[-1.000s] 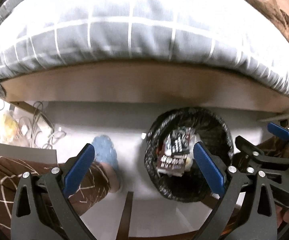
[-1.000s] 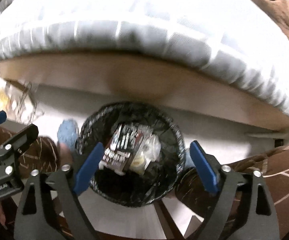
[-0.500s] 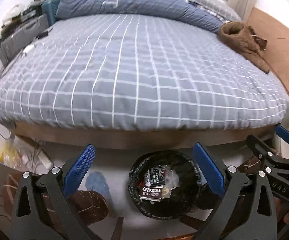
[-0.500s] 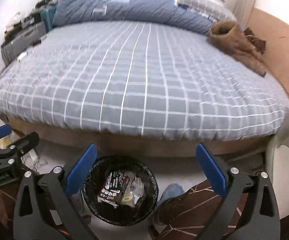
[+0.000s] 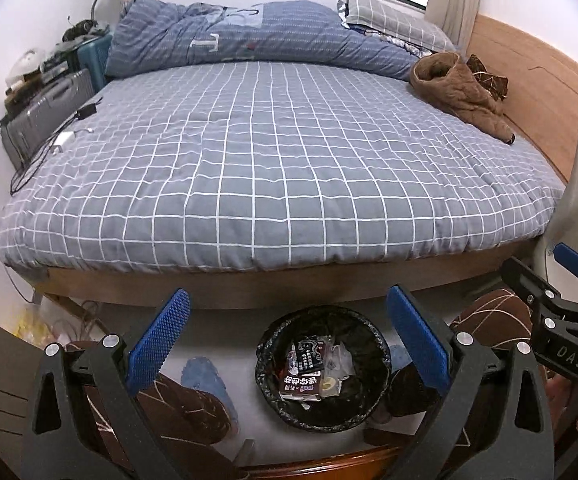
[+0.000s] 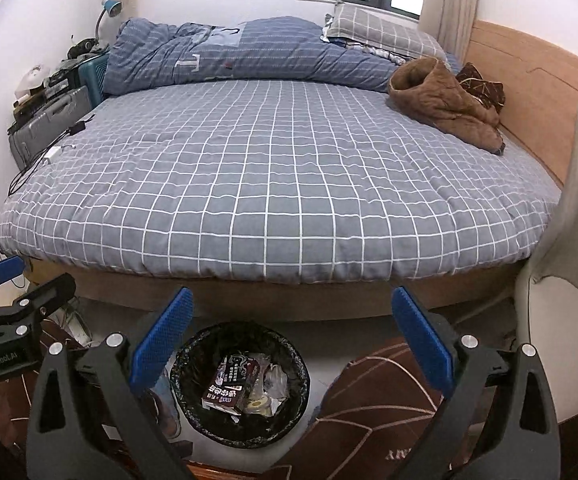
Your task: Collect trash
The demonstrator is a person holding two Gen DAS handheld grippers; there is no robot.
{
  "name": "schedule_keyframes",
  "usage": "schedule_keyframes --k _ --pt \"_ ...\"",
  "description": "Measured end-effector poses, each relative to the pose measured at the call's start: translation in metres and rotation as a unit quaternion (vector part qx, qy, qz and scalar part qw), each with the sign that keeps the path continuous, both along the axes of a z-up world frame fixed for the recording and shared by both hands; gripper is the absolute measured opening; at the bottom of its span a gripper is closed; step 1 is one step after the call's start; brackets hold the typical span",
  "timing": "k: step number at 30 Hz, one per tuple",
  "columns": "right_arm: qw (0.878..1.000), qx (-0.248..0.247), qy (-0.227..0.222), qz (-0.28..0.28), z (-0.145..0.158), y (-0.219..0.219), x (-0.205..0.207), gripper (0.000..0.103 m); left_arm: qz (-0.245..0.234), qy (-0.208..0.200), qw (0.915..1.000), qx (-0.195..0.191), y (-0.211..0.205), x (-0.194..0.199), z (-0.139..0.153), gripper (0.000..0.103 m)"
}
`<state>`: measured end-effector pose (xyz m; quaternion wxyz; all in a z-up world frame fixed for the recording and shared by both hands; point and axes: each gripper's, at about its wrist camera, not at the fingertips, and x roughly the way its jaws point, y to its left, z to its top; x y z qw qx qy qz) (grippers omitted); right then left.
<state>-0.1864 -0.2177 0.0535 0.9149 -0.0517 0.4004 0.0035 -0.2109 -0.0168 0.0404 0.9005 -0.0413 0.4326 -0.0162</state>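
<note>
- While both grippers hang over the floor at the foot of the grey checked bed (image 5: 273, 168), the round bin lined with a black plastic bag (image 5: 323, 368) sits below and ahead of them, between the person's brown-trousered knees.
- Left gripper (image 5: 289, 344): jaws wide, nothing between the blue pads; the bin shows slightly right of its centre line.
- The bin holds a dark printed carton (image 6: 229, 386), long axis running toward the bed, beside crumpled clear wrappers (image 6: 273, 380).
- Right gripper (image 6: 293, 340): jaws spread to their fullest, empty; the bin lies left of centre.
- Judging by this, neither hand is clearly nearer; no loose trash shows on the bed.
</note>
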Motion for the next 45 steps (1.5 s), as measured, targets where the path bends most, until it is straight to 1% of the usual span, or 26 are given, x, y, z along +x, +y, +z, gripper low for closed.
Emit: schedule_keyframes --k 5,15,23,29,36,41,45 --pt "1.000 0.001 0.003 0.000 -0.002 -0.003 -0.002 0.095 -0.008 0.003 0.9999 0.005 -0.006 0.001 -0.004 0.097" --pt "1.000 -0.006 0.014 -0.005 -0.010 0.000 0.007 0.095 -0.011 0.014 0.9998 -0.002 -0.003 0.007 -0.015 0.097" --pt "1.000 -0.010 0.015 -0.010 -0.010 0.002 0.006 0.095 -0.015 0.011 0.9998 -0.006 -0.002 0.010 -0.016 0.097" --pt "1.000 -0.009 0.015 -0.011 -0.009 0.001 0.008 0.095 -0.011 0.010 0.9999 -0.004 -0.001 0.011 -0.017 0.097" --pt "1.000 -0.009 0.013 0.000 -0.010 0.006 0.007 0.095 0.006 0.011 0.9999 0.002 0.005 0.011 -0.016 0.097" --pt "1.000 -0.005 0.009 0.005 -0.009 0.004 0.009 0.095 0.013 0.023 0.9995 -0.014 0.008 0.013 -0.018 0.097" --pt "1.000 -0.002 0.001 0.014 -0.009 0.006 0.008 0.095 0.015 0.027 0.9995 -0.005 0.007 0.012 -0.020 0.097"
